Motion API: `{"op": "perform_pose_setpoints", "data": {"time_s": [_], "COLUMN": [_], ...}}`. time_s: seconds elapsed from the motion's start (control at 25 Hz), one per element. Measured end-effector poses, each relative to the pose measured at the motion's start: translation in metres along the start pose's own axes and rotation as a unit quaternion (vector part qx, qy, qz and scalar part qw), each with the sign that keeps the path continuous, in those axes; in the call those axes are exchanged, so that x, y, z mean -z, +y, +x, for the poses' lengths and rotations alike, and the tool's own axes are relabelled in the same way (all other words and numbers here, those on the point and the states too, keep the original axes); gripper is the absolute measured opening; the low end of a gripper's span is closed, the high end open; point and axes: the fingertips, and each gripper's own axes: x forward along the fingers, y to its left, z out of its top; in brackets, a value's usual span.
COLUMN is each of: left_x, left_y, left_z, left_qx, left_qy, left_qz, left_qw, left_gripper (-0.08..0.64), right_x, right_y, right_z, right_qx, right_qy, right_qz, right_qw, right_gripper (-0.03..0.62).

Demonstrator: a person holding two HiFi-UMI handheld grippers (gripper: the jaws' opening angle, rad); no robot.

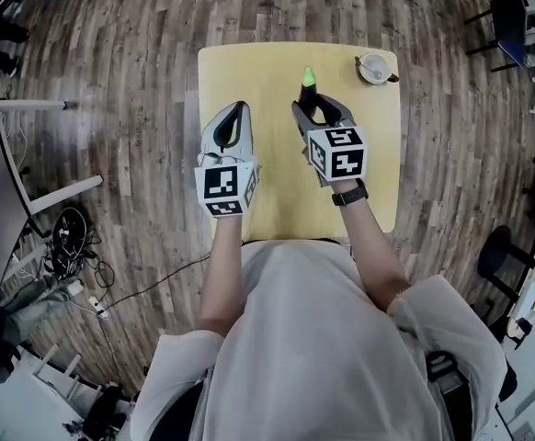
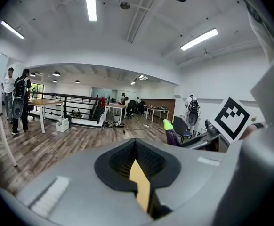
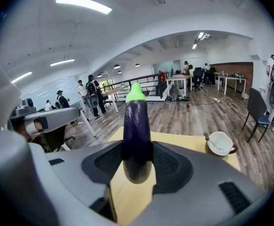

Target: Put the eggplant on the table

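We've got the eggplant [image 3: 137,131] clamped between the jaws of our right gripper [image 1: 315,110], green cap pointing up and away from us, over the table [image 1: 249,72]. Our left gripper [image 1: 238,110] sits just beside it, jaws closed on nothing. A cup [image 1: 374,67] sits at the far right corner.

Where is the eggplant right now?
The eggplant is clamped in the right gripper, green cap up, over the yellow table near its middle in the head view, with the white cup off to its right.
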Motion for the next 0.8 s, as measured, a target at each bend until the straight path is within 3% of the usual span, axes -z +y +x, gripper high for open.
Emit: {"op": "perform_pose_setpoints", "data": {"time_s": [0.4,0.8], "left_x": [0.035,0.057], "left_y": [0.023,0.038], "left_z": [0.037,0.058], "left_qx": [0.023,0.016], "left_qy": [0.027,0.044], "left_qz": [-0.04,-0.062], "left_qw": [0.9986,0.9969], "left_gripper": [0.009,0.009], "right_x": [0.037,0.059], "right_y": [-0.016,-0.024], "right_z": [0.07,0.117], "right_qx": [0.007,0.0], "right_qy": [0.079,0.122], "right_qz": [0.017,0.033], "right_qw": [0.997,0.992], "right_gripper": [0.193,0.193]}}
